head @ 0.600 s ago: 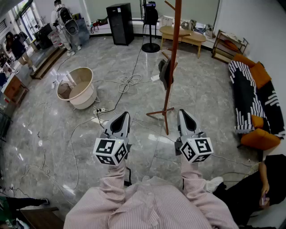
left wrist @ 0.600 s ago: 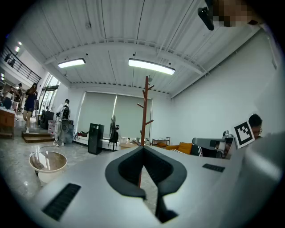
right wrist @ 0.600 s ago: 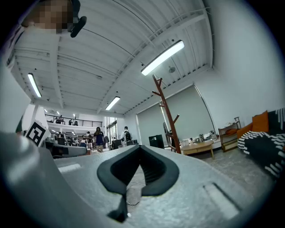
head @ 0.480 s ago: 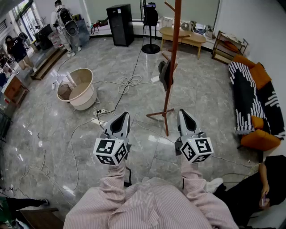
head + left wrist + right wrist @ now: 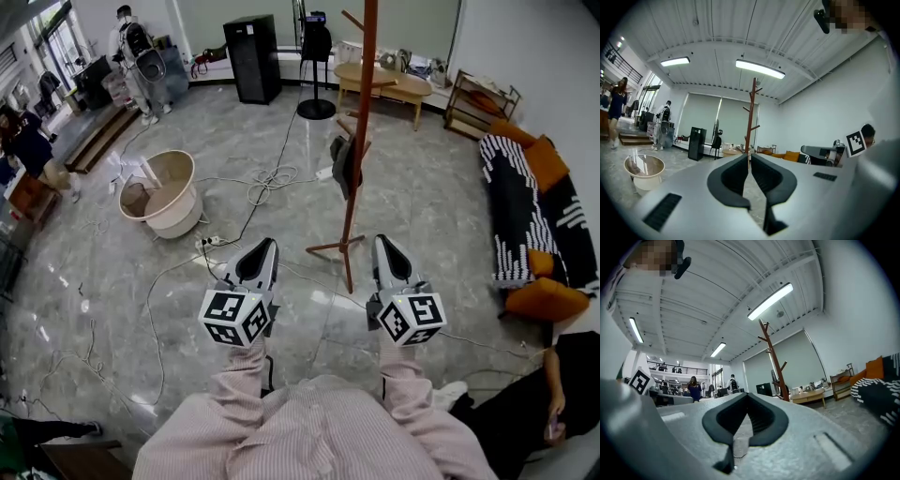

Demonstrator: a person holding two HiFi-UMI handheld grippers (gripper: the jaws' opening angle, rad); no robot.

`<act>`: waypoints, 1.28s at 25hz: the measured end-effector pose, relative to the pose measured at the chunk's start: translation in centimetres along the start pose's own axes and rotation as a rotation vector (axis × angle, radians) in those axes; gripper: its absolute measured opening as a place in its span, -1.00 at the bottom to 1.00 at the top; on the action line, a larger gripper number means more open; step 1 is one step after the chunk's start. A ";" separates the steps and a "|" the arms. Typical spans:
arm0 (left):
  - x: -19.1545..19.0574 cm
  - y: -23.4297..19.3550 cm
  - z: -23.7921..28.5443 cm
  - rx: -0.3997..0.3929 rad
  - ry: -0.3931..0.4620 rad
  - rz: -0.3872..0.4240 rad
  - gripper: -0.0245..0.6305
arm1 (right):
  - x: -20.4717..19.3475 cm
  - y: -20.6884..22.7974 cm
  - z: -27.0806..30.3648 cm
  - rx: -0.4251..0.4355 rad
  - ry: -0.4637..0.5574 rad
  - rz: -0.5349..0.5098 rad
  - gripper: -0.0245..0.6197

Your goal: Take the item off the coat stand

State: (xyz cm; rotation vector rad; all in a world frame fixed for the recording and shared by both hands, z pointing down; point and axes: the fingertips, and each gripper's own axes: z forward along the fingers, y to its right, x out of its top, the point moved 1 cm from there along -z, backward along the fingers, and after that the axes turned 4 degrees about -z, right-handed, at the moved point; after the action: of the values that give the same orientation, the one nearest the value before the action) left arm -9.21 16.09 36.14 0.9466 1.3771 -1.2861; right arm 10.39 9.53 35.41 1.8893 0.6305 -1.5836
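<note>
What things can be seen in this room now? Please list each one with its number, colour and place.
coat stand: one, red-brown, middle of the floor, ahead of both grippers
hanging item: one, dark, on the stand's left side
tub: one, beige, floor at left
cabinet: one, black, far wall
table: one, light wood, behind the stand
sofa: one, black and white with orange cushions, right wall
cables: several, pale, across the floor
people: three, far left corner, left edge, bottom right
shirt: one, pink striped, bottom centre
left gripper: one, grey, fingers shut, empty
right gripper: one, grey, fingers shut, empty
</note>
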 end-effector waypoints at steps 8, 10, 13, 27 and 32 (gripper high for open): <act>-0.8 1.3 2.4 -0.031 -0.023 -0.002 -0.82 | -0.7 1.5 -0.1 0.007 -0.004 0.007 -0.91; -1.3 1.5 2.8 -0.038 -0.032 -0.004 -0.76 | -1.3 1.7 -0.3 0.014 -0.012 0.006 -0.91; -1.6 1.5 3.3 -0.041 -0.035 -0.005 -0.67 | -2.2 1.7 -0.2 0.024 -0.023 0.010 -0.91; -2.6 -2.8 11.5 -0.088 -0.100 -0.042 -0.45 | -4.4 4.5 6.5 -0.020 -0.062 0.029 -0.91; -1.9 -5.7 15.9 -0.122 -0.127 -0.051 -0.42 | -4.7 5.3 11.2 -0.031 -0.062 0.019 -0.91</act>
State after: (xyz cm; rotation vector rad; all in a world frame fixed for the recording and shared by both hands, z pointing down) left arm -12.00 -0.19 40.03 0.7383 1.3710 -1.2627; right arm 5.31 -2.04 39.44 1.8113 0.6055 -1.6042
